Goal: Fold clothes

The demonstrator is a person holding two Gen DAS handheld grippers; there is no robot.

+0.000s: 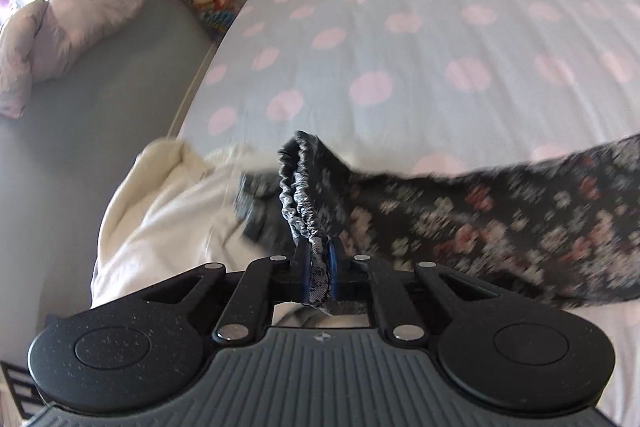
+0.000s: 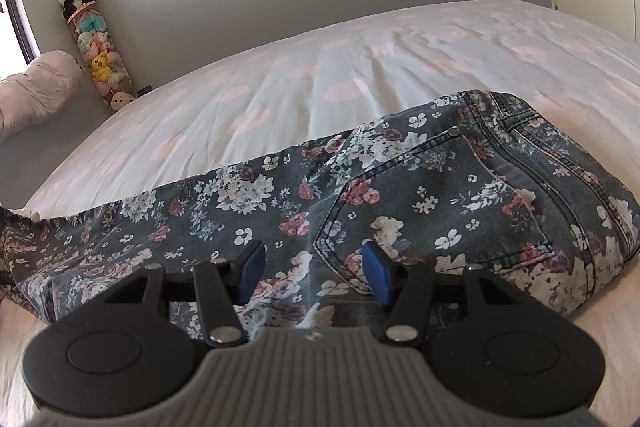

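Floral jeans [image 2: 360,195] lie crosswise on bed [image 2: 280,87]; left gripper [image 1: 319,259] clamps cuff, right gripper [image 2: 314,267] spread above pocket

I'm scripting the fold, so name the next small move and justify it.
Probably carry the left gripper, shut on the floral trousers' elastic cuff, across toward the back pocket. The right gripper hangs open above that waist end, which lies flat on the bed.

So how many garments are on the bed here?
2. The floral pants lie across the bed's near edge, cuff clamped in the left tool, right tool open above the pocket. A cream garment is heaped past the cuff end. More could be out of frame.
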